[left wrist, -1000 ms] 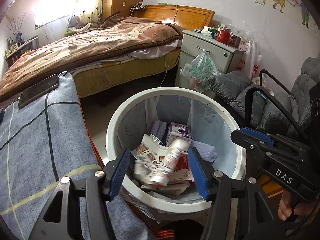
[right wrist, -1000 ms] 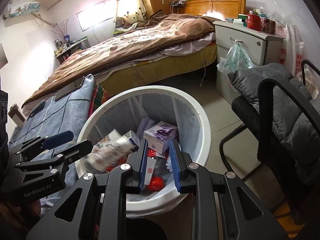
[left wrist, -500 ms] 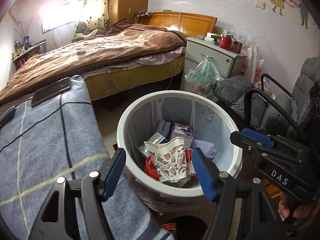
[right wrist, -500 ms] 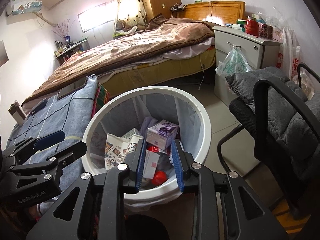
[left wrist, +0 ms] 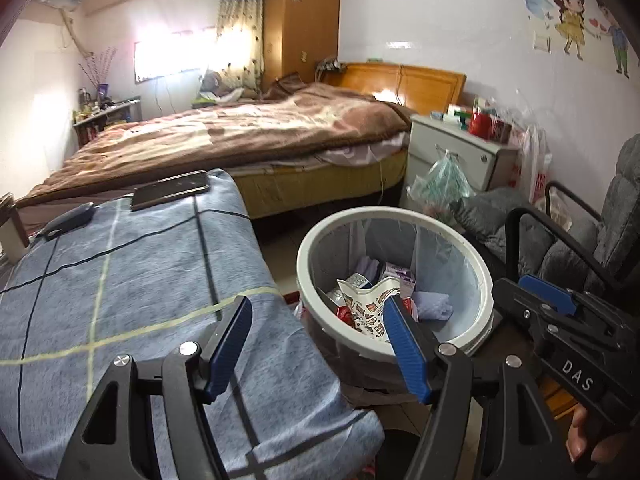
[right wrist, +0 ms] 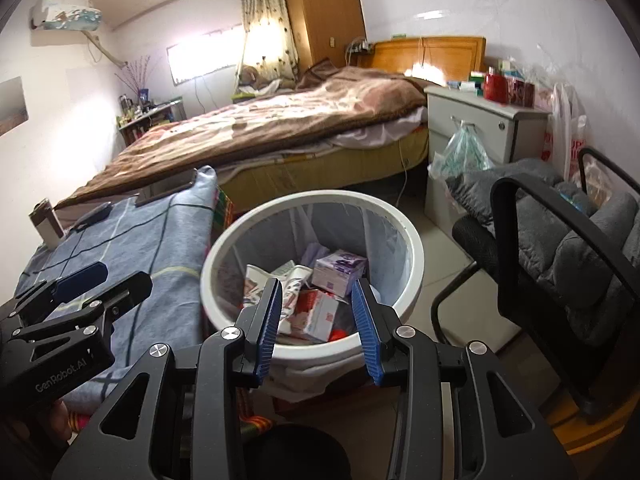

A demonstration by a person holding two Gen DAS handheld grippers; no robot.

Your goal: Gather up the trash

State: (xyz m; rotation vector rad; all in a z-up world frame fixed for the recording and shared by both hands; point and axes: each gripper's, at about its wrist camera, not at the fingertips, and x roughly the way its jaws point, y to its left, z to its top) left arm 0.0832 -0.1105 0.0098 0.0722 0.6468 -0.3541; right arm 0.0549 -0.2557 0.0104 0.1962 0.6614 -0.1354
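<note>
A white round trash bin (left wrist: 400,213) with a clear liner stands on the floor beside the table. Inside lie a crumpled patterned wrapper (left wrist: 366,300), a purple box (right wrist: 340,266) and a red-and-white carton (right wrist: 320,312). My left gripper (left wrist: 317,302) hangs open and empty over the table's edge, short of the bin's left rim. My right gripper (right wrist: 317,284) sits back above the bin's (right wrist: 320,197) near rim, its jaws opening with nothing between them. Each gripper shows in the other's view: the right (left wrist: 536,296), the left (right wrist: 80,280).
A table under a blue-grey checked cloth (left wrist: 120,272) carries a phone (left wrist: 172,194) and a dark small device (left wrist: 68,218). A grey padded chair (right wrist: 560,248) with a black armrest stands right of the bin. Behind are a bed (left wrist: 240,132) and a nightstand (left wrist: 460,152) with a hanging green bag (right wrist: 464,152).
The patterned wrapper that was between my left fingers over the bin now lies inside it. Both grippers drew back and rose. The right jaws went from nearly shut to clearly apart.
</note>
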